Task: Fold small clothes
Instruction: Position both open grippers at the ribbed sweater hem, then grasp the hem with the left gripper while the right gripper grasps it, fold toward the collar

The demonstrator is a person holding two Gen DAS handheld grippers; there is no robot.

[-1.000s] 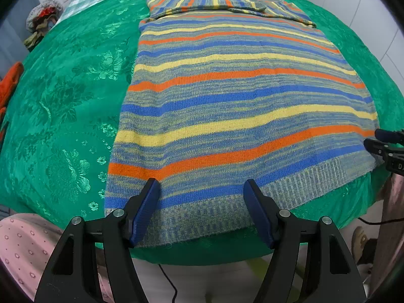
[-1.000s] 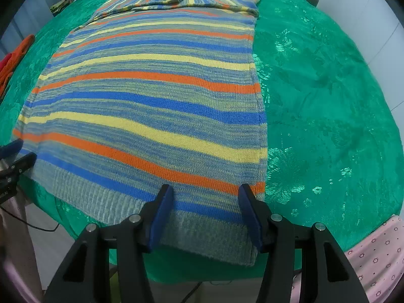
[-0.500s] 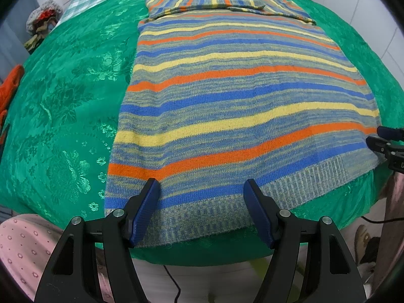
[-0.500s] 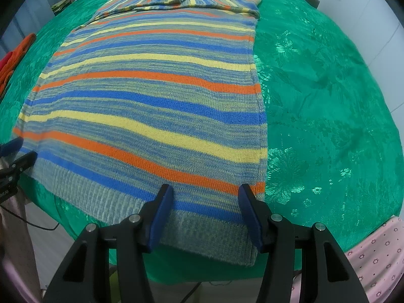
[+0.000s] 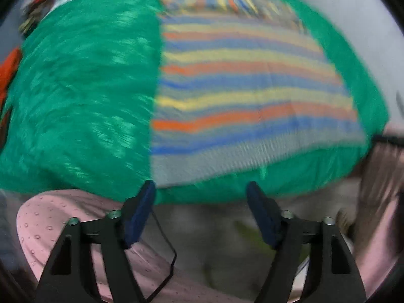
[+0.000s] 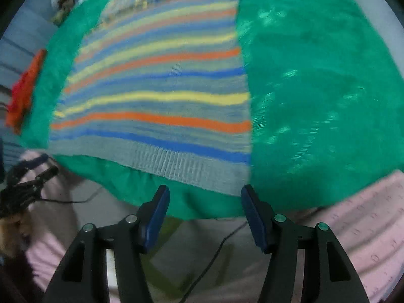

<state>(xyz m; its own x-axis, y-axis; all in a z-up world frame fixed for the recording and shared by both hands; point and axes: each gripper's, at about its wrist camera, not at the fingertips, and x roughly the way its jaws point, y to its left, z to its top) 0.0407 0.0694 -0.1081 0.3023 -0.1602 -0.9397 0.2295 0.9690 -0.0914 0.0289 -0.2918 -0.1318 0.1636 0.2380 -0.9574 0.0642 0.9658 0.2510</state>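
Both our grippers, left gripper (image 5: 200,202) and right gripper (image 6: 204,204), had pulled back off the striped sweater (image 6: 161,106) past the bed's (image 6: 315,88) near edge. Jaws gaped empty, so folding remained unstarted.

The sweater (image 6: 161,96) bears orange, yellow and blue stripes on grey. The tabletop (image 6: 315,80) cover is emerald green with a shiny floral pattern. Pink dotted fabric (image 5: 45,229) shows below.

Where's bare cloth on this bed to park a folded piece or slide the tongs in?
Bare green bedspread lies left of the striped sweater, out to the orange garment at that edge. A wider bare patch lies right of the sweater. The middle is covered by the sweater; its folded sleeves crowd the far end.
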